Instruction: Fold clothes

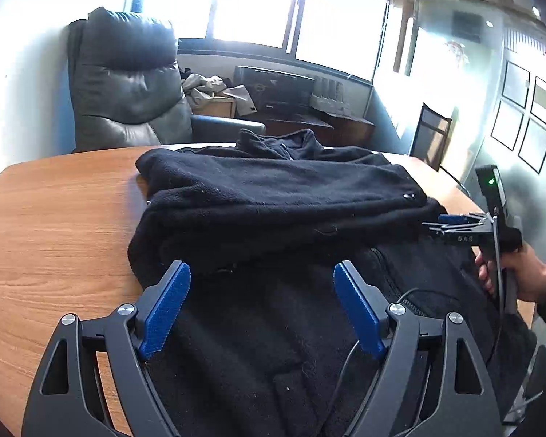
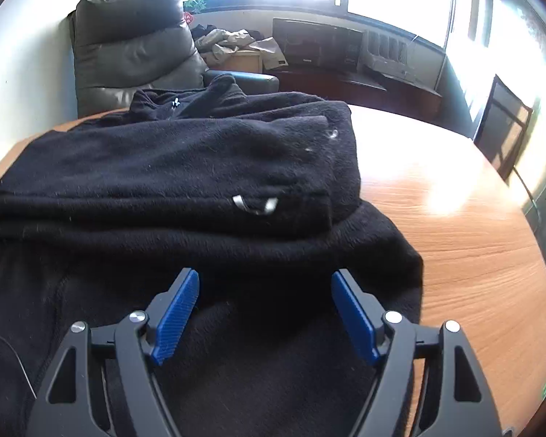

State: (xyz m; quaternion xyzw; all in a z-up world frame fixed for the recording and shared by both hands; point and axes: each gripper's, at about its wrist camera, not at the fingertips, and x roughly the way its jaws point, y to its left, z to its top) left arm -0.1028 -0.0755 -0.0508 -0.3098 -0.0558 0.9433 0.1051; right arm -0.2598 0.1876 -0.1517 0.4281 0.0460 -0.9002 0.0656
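A black fleece jacket [image 1: 273, 196] lies on the wooden table [image 1: 54, 240], its sleeves folded across the body and its collar at the far side. It also shows in the right wrist view [image 2: 185, 167]. My left gripper [image 1: 262, 273] is open and empty, hovering just above the jacket's lower part near its left side. My right gripper [image 2: 265, 280] is open and empty above the jacket's lower right part. In the left wrist view the right gripper [image 1: 433, 224] shows at the jacket's right edge, held in a hand.
A dark leather armchair [image 1: 127, 80] stands behind the table. A low cabinet [image 1: 302, 116] with a black box, papers and clutter runs under the bright windows. Bare table shows at the right [image 2: 473, 247]. A thin cable [image 1: 411, 293] lies on the jacket.
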